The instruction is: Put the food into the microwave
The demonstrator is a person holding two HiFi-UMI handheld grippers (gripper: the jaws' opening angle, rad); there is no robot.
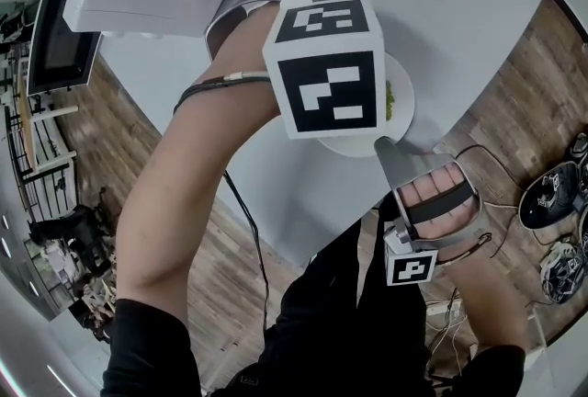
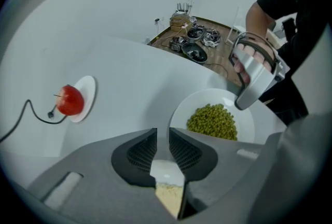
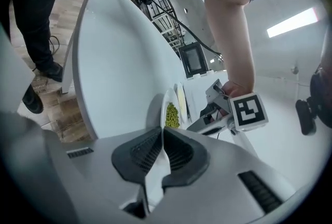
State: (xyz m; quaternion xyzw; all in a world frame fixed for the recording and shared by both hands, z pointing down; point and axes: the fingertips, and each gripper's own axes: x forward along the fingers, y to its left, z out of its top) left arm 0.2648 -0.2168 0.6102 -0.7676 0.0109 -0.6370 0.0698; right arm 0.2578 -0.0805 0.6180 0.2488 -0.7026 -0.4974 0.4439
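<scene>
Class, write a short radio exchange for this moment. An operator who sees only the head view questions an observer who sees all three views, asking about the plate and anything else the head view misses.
Operator: From above I cannot see the jaws of the right gripper. Is the plate held?
Observer: Yes. In the right gripper view the jaws are shut on the plate's rim.
Operator: Is there any other food out of my sight?
Observer: The left gripper view shows a red apple on a small plate, apart from the plate of peas.
</scene>
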